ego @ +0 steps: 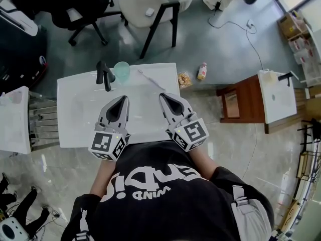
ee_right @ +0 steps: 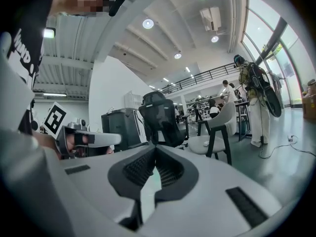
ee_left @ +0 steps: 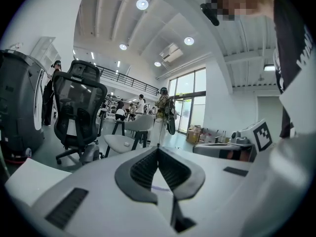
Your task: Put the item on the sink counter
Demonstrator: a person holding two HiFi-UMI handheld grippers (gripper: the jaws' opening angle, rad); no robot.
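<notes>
A white sink counter [ego: 80,114] lies in front of me in the head view, with a black faucet [ego: 104,75] at its far edge. A translucent green cup [ego: 121,72] stands beside the faucet, and a thin toothbrush-like stick [ego: 148,79] lies to its right. My left gripper [ego: 124,98] and right gripper [ego: 163,95] hover side by side over the counter's near half, tips pointing away from me. Both are shut with nothing between the jaws. The left gripper [ee_left: 158,148] and right gripper [ee_right: 156,147] views look out level at the room and show no task object.
On the floor beyond the counter lie a snack bag [ego: 184,79] and a small bottle [ego: 202,71]. A wooden stand with a second white basin [ego: 277,95] is at the right. A beige chair [ego: 150,6] and a black office chair [ego: 75,9] stand behind.
</notes>
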